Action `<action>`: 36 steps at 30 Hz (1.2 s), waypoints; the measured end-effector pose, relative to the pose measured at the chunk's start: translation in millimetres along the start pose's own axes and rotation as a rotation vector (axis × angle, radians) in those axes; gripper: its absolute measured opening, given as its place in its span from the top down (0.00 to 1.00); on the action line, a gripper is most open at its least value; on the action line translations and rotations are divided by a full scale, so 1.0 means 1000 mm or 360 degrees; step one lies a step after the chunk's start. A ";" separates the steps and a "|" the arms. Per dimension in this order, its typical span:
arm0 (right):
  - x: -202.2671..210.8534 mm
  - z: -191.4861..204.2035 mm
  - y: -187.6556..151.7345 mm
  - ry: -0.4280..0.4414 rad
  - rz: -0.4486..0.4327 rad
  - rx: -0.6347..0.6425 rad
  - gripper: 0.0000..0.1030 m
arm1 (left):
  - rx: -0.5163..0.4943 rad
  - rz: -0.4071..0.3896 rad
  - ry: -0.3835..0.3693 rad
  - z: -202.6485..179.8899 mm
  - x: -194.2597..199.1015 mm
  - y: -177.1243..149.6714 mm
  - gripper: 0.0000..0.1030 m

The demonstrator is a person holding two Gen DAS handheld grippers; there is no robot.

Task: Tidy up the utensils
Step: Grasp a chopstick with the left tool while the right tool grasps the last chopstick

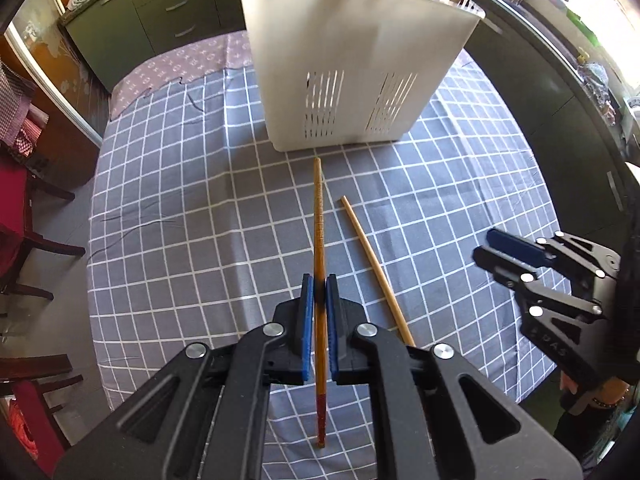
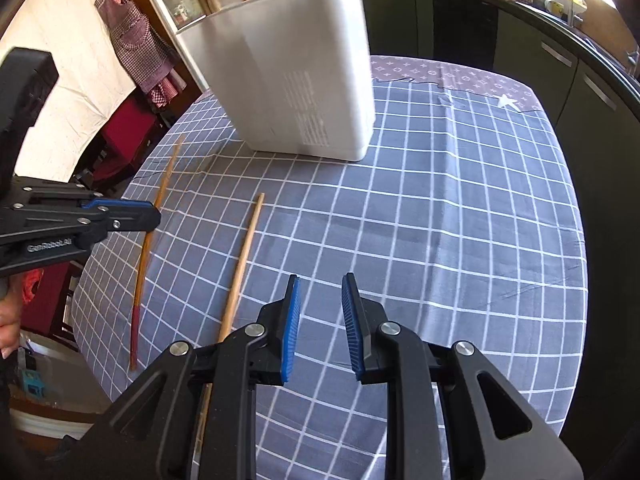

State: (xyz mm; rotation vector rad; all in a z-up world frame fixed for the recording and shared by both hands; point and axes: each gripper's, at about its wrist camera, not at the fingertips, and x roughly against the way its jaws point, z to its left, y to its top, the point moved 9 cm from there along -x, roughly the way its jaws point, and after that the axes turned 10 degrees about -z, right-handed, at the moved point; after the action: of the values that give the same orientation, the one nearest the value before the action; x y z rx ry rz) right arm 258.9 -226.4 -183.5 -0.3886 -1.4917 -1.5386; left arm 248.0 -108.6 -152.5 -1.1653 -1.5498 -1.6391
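My left gripper (image 1: 319, 294) is shut on a brown chopstick with a red end (image 1: 319, 232), held above the checked tablecloth and pointing toward the white utensil basket (image 1: 352, 72). A second, plain wooden chopstick (image 1: 376, 268) lies on the cloth just to its right. My right gripper (image 2: 320, 312) is open and empty above the cloth, right of the plain chopstick (image 2: 242, 264). The right wrist view shows the left gripper (image 2: 150, 216) holding the red-ended chopstick (image 2: 142, 264), and the basket (image 2: 296, 80) with several wooden utensils standing in it.
The grey checked tablecloth (image 2: 440, 240) covers the table, with a purple patterned cloth (image 1: 192, 60) at the far end. Dark cabinets (image 2: 520, 60) run along the far side and right. Red chairs (image 1: 16, 208) stand at the table's left edge.
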 end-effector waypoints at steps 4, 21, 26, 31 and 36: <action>-0.022 0.027 0.002 0.0040 0.0087 0.0060 0.79 | 0.0005 -0.0133 -0.0024 0.020 0.029 0.002 0.94; -0.083 0.070 0.003 -0.0157 0.0345 0.0284 0.79 | -0.0042 -0.0389 -0.0073 0.035 0.075 0.003 0.94; -0.084 0.072 0.000 -0.0143 0.0362 0.0291 0.90 | -0.0059 -0.0399 -0.0082 0.033 0.076 0.001 0.94; -0.081 0.067 0.004 -0.0113 0.0323 0.0237 0.93 | -0.0059 -0.0400 -0.0078 0.033 0.077 -0.001 0.94; -0.040 0.062 0.035 -0.0060 0.0102 0.0163 0.93 | -0.0058 -0.0402 -0.0073 0.034 0.079 -0.001 0.94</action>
State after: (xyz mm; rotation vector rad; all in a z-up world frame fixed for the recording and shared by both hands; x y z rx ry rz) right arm 284.0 -149.4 -179.2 -0.4034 -1.5655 -1.4054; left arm 218.6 -64.1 -85.5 -1.0670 -1.7617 -1.8197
